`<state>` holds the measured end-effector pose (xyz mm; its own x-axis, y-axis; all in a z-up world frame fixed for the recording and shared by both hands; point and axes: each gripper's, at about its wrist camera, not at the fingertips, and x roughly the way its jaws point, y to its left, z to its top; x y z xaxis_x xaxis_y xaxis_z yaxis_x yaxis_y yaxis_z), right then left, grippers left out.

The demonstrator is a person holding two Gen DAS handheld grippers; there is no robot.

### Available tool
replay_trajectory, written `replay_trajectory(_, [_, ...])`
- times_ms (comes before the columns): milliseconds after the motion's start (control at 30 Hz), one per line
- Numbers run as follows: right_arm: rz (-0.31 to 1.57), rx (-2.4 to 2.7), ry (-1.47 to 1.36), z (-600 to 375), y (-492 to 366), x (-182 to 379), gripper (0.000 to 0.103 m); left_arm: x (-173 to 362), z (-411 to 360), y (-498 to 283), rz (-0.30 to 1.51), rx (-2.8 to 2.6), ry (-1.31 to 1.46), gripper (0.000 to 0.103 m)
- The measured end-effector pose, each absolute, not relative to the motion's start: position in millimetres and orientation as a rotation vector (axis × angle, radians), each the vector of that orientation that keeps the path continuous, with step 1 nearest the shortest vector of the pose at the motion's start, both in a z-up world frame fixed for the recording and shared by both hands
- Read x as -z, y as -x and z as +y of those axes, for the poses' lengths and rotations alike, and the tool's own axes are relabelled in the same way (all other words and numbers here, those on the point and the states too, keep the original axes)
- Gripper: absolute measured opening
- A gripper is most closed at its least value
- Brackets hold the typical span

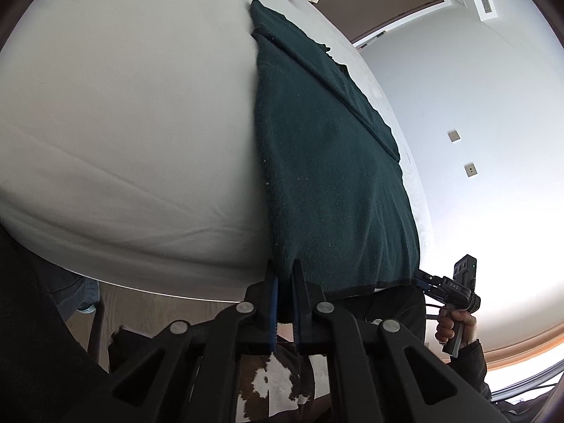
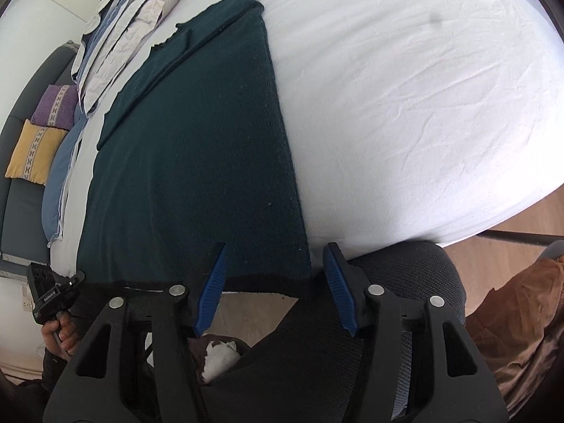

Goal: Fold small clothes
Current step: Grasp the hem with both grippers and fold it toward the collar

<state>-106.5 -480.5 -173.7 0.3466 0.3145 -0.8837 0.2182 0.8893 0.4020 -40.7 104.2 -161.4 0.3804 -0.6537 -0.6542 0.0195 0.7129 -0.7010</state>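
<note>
Left gripper (image 1: 284, 275) jaws pinching green garment (image 1: 328, 162) hem corner, right gripper (image 2: 275, 268) jaws wide, level at hem

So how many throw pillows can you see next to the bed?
2. A purple pillow sits on the grey couch beside the bed, and a yellow pillow lies just in front of it. Others may be hidden outside the view.

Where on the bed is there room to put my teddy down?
The wide white bedsheet beside the dark green knitted garment is bare. The other side is crowded: folded grey-and-blue quilts lie close beside the garment. The near hem is busy with both tongs.
</note>
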Motion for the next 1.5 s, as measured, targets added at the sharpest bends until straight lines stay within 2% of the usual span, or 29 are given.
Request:
replay_trajectory(133, [1.222, -0.054, -0.539, -489.8, 108.7, 176.6, 0.029, 162.2, 105.4, 41.7, 1.107, 0.474, 0.673, 0.007])
replay_trajectory(233, [1.227, -0.070, -0.544, -490.0, 110.1, 178.9, 0.009, 161.9, 106.3, 43.7, 1.101, 0.474, 0.672, 0.007])
replay_trajectory(267, [1.222, -0.070, -0.532, -488.3, 110.0, 178.1, 0.008, 161.5, 106.7, 44.3, 1.100, 0.472, 0.671, 0.007])
replay_trajectory(467, [1.117, -0.134, -0.568, -483.6, 117.6, 158.2, 0.006, 153.0, 110.8, 47.6, 1.067, 0.478, 0.691, 0.007])
replay_trajectory(767, [0.822, -0.271, -0.775, -486.3, 108.5, 103.0, 0.006, 121.2, 134.4, 41.4, 0.916, 0.522, 0.850, 0.006])
replay_trajectory(1267, [0.627, -0.305, -0.812, -474.4, 13.9, 36.4, 0.006, 56.8, 149.3, -23.5, 0.716, 0.538, 0.935, 0.005])
replay_trajectory(1500, [0.582, -0.264, -0.816, -494.7, -47.2, 19.7, 0.006, 46.3, 155.8, -75.1, 0.683, 0.496, 0.954, 0.005])
